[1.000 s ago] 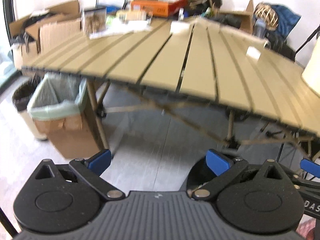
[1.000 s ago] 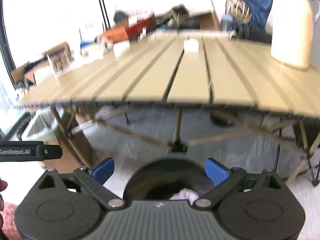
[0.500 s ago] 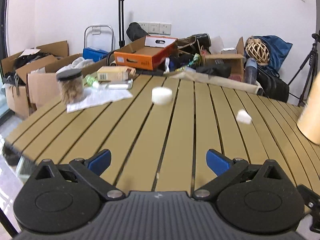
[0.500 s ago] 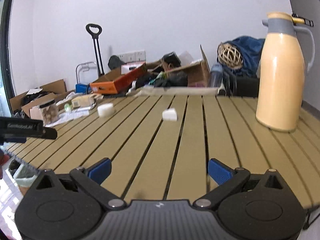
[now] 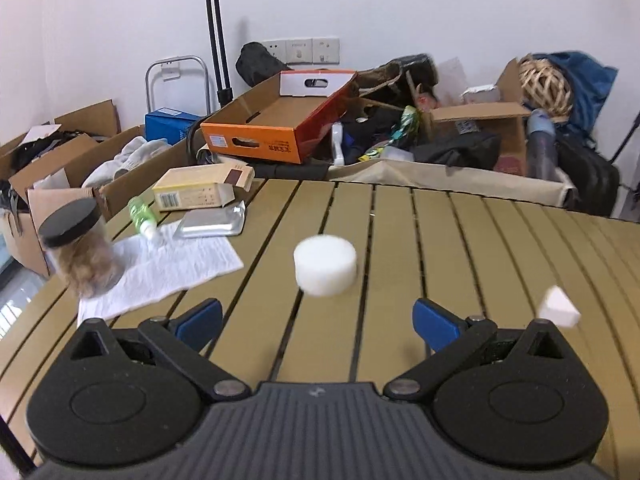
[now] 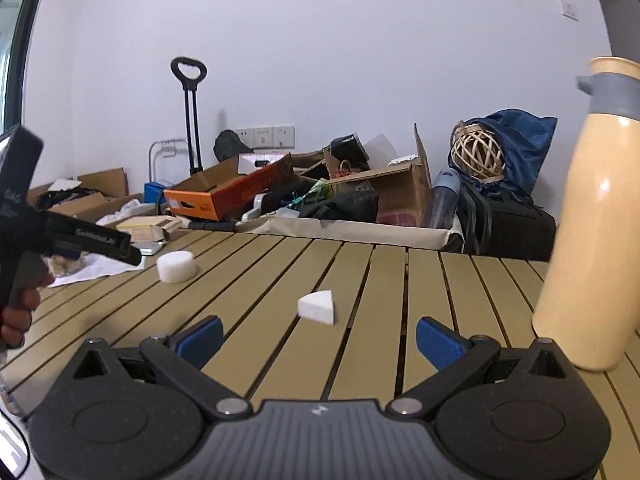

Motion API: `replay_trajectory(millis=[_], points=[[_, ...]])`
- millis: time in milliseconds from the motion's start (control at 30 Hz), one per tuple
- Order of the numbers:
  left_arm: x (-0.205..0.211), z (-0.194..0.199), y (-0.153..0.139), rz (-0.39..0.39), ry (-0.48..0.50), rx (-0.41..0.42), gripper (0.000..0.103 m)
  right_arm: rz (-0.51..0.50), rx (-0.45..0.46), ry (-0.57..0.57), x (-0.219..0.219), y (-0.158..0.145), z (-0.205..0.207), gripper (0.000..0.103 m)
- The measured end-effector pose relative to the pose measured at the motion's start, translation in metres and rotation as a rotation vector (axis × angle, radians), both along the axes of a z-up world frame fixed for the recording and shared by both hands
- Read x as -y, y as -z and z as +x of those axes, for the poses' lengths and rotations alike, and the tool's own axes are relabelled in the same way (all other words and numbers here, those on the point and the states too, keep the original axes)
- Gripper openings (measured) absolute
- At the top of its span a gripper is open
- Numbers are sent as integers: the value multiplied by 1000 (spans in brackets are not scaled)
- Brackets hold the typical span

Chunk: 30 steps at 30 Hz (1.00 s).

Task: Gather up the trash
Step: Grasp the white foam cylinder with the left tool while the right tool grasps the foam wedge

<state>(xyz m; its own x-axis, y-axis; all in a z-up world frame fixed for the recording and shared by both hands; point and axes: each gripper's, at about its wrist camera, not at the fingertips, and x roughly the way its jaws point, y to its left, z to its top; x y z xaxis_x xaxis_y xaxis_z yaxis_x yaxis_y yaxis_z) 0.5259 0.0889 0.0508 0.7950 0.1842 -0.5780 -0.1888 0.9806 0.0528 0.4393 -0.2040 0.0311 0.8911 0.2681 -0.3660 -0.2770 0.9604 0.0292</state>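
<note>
Low over the near edge of the bench [image 5: 392, 240], the left hand-held gripper [image 5: 318, 322] hovers with its blue-tipped fingers spread wide and nothing between them. Straight ahead of it, near but not touching, sits a white foam disc [image 5: 325, 265], a squat cylinder with a matte, slightly porous look. The right hand-held gripper [image 6: 319, 334] is likewise spread and empty, lined up on a white foam wedge [image 6: 317, 307] lying just beyond its fingertips on the slats.

By my reading this is the approach step: both pieces of trash are still on the bench, none collected yet. The next move likely calls for each tool to ease forward until its piece lies between the fingers, then close gently; foam is light and springy, so it may squash or skid on the smooth slats if nudged off-centre. No bin shows in either view, so where to carry them cannot be told.

The bench is made of long tan slats with dark gaps between them. To the left lie a crumpled white paper towel [image 5: 168, 268], a clear jar [image 5: 80, 256] with a black lid, a small green bottle [image 5: 143, 212], a silvery foil pouch [image 5: 214, 222] and a yellow carton [image 5: 200, 192]. To the right stands a tall, glossy cream thermos [image 6: 592, 232] with a grey collar. Cardboard boxes and bags crowd the wall behind.
</note>
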Motion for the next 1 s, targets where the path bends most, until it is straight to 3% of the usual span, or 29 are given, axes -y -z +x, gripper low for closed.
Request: replay_trajectory(millis=[267,467,567,700,1000], points=[[-1,77,23,-11,-20,-61,103,6,-35,26,-4,9,58,103],[-13,112,44,-44,-79,-108,102,37,-39,45,-7,15,82,103],[-16,122,51,-52,-83,-128,90,29,-47,65,-11,17,91,103],[-20,130,57,-80,-64,-148,58,37,-76,74,-14,20,102,103],[-20,106,36,-108,-28,-64,57,-23,-130,68,-31,32,119,99]])
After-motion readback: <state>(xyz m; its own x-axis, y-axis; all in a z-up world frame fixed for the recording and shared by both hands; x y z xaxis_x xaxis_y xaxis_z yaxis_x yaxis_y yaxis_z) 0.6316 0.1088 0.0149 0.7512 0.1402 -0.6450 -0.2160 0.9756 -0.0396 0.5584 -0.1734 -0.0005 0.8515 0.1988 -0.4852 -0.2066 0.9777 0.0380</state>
